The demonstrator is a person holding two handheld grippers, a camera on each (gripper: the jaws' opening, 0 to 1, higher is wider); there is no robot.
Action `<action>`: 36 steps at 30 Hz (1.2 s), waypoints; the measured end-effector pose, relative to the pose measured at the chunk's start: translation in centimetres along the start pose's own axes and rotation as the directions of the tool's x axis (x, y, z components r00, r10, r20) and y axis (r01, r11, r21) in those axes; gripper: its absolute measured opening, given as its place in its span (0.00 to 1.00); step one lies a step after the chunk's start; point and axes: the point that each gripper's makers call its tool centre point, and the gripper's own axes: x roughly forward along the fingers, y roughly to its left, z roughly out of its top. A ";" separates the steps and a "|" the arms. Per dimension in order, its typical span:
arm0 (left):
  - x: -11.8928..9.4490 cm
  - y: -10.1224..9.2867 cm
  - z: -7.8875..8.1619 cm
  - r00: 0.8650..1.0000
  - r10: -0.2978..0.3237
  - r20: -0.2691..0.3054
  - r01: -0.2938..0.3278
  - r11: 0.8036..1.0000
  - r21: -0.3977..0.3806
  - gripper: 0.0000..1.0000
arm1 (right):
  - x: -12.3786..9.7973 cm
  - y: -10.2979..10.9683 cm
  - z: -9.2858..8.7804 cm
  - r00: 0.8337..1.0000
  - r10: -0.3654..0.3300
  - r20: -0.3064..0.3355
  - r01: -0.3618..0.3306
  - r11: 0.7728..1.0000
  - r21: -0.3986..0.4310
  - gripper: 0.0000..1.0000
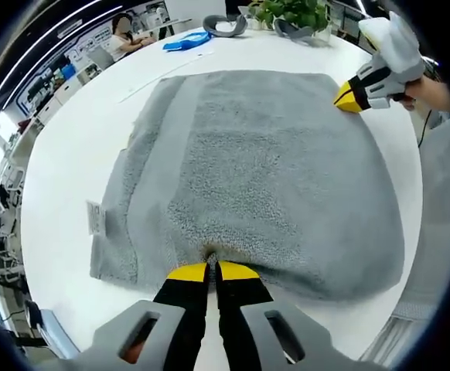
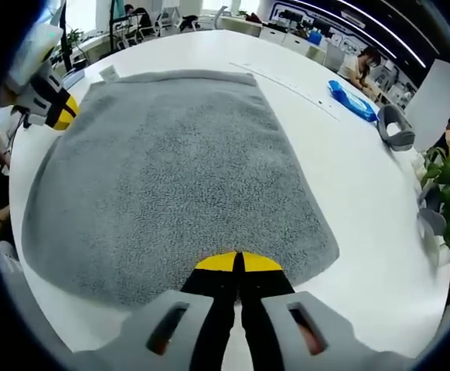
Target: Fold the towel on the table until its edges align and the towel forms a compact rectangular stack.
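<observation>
A grey towel (image 1: 256,178) lies spread flat on the white table (image 1: 70,154), with a small white label (image 1: 93,218) at one edge. My left gripper (image 1: 212,270) is shut, pinching the towel's near edge, which puckers between the yellow tips. At the far right edge of the towel the right gripper (image 1: 349,97) touches it. In the right gripper view, the towel (image 2: 171,178) stretches away from my right gripper (image 2: 236,263), whose yellow tips are shut over its near edge. The left gripper (image 2: 59,110) sits at the towel's far left side.
A blue object (image 1: 186,40) (image 2: 352,100) and grey curved items (image 1: 226,28) (image 2: 395,127) lie on the far part of the table beside a potted plant (image 1: 294,11) (image 2: 449,185). People sit at desks beyond. The table edge (image 2: 24,309) runs close behind both grippers.
</observation>
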 end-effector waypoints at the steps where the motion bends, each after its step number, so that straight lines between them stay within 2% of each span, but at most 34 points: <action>1: 0.0 0.0 0.0 1.000 -0.001 0.000 0.001 1.000 -0.001 0.03 | 0.0 0.0 0.0 1.000 0.000 0.000 0.000 1.000 0.001 0.00; 22: 0.1 0.2 0.1 1.000 -0.009 0.005 0.009 1.000 -0.008 0.03 | 0.0 0.0 -0.1 1.000 0.001 -0.004 -0.001 1.000 0.003 0.00; 36: 0.6 0.9 0.9 1.000 -0.001 -0.006 0.001 0.999 0.039 0.03 | -0.7 0.7 -1.0 1.000 -0.009 0.005 0.009 1.000 -0.011 0.00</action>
